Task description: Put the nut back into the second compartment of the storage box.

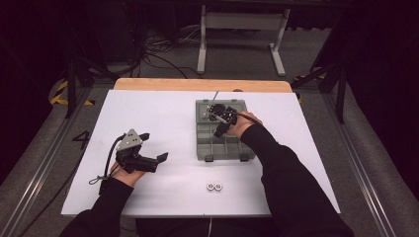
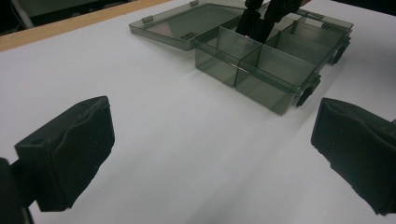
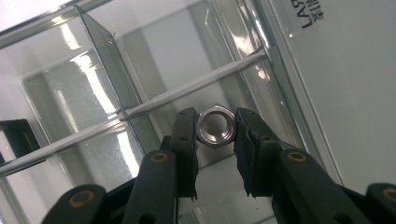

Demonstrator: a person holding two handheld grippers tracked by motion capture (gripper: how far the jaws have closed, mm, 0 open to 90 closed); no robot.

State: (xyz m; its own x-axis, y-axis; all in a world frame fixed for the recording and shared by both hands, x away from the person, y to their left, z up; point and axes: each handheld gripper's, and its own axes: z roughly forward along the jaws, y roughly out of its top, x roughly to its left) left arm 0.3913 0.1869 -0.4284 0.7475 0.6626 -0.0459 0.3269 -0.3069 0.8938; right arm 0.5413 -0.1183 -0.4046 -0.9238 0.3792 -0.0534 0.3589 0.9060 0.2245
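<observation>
Right hand-held gripper [image 3: 215,128] pinches a hex nut [image 3: 215,126] across its flats, held low inside a compartment of the grey divided organiser box [image 1: 201,143], presumably for release there. The compartments in sight look empty; the box lid lies open flat behind. Two more nuts [image 1: 214,186] wait on the white counter [image 1: 148,113] near the person. Left hand-held gripper [image 1: 154,159] rests idle, jaws wide apart.

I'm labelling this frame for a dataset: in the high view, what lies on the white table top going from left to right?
Left gripper, open, beside the person's left hand → two metal nuts near the front edge → grey compartment box, with the right gripper reaching into it.
</observation>
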